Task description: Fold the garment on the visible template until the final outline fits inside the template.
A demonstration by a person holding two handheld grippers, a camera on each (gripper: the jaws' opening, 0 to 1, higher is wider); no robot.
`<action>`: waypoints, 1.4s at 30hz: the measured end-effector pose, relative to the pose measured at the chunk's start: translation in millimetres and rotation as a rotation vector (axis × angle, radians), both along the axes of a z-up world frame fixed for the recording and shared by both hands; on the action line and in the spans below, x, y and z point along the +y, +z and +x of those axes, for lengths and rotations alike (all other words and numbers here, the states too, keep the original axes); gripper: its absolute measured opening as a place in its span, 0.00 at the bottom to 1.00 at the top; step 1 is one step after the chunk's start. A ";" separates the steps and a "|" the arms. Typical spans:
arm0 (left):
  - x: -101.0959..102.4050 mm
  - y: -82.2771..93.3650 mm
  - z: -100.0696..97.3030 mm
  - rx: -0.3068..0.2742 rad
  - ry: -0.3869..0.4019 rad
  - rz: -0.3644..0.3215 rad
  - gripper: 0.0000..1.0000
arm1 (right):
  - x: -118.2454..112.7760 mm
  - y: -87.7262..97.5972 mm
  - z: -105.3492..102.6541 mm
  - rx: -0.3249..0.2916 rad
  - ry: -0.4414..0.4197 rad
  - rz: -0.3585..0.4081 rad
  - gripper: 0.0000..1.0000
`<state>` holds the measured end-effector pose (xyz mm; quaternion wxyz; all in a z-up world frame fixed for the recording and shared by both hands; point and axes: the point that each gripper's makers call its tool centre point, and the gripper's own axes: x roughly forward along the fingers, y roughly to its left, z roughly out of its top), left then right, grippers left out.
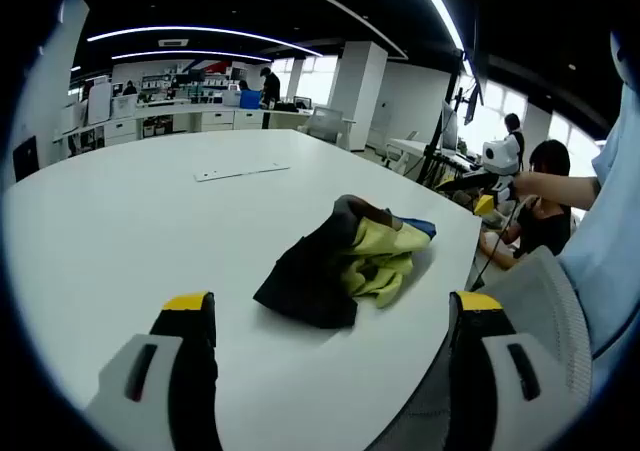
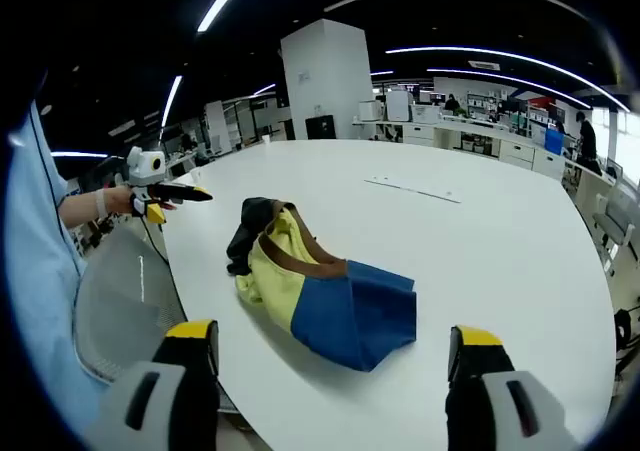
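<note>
White laminate forms the large table on which the garment is seen in the left gripper view, bunched near the edge closest to the person. It lies as a loose heap, black cloth to the left and yellow folds to the right, with a sliver of blue at the far end; a heap so crumpled is judged to be unfolded work, not a finished fold. A thin pale strip is seen flat on the table well beyond the heap; whether it belongs to the template cannot be told, and no template outline can be made out under the garment. The left gripper is held above the table with its yellow-tipped jaws spread wide on either side of the heap, touching nothing and holding nothing.

In the right gripper view the garment is seen from the other side: black at the far left, yellow in the middle with a brown band, blue nearest the right. The right gripper is likewise held wide apart and empty, short of the cloth. Both are judged to be poised for a first grasp.
</note>
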<state>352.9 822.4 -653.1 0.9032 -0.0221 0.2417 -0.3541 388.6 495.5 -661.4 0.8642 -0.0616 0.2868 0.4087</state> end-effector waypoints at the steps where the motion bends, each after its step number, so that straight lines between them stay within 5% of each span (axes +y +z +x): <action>1: -0.4 0.3 0.0 0.000 -0.001 -0.001 0.94 | -0.6 -0.9 -0.4 0.005 0.001 -0.004 0.96; 42: -9.8 -3.7 4.4 0.016 -0.035 -0.003 0.90 | -6.6 -8.8 -4.1 0.032 -0.010 0.015 0.91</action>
